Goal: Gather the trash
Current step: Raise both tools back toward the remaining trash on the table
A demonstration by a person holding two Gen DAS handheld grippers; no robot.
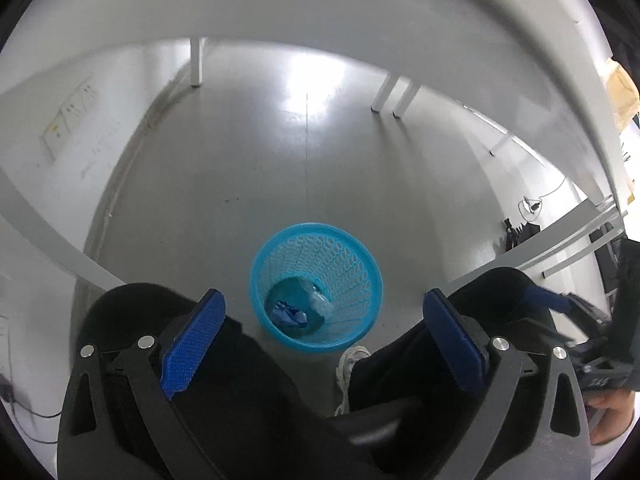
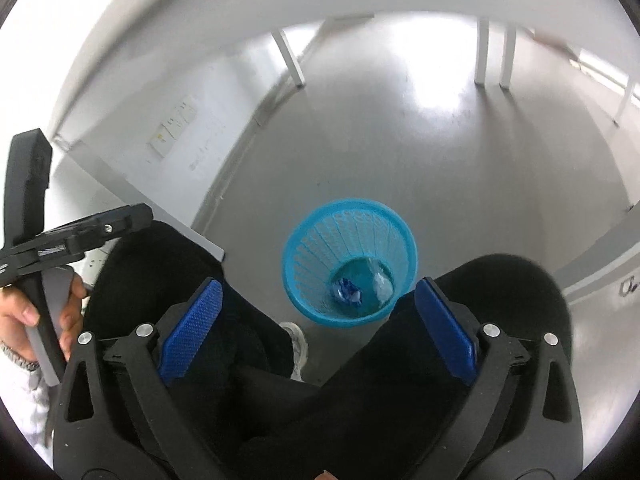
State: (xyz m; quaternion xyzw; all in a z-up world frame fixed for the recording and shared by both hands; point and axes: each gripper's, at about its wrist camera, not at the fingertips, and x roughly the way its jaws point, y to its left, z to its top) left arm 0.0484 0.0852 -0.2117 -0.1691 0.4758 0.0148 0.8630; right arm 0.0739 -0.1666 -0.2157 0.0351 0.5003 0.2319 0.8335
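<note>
Holding both tools over the blue mesh bin | left gripper and right gripper gape, nothing between pads | trash: blue scrap and clear wrapper lie on bin bottom (seemingly collected) | we should lift clear of our knees; table edge bounds ahead, floor open.

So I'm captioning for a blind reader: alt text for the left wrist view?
The open left claw hangs empty above a blue mesh basket on the grey floor, blue and clear trash at its bottom.
</note>
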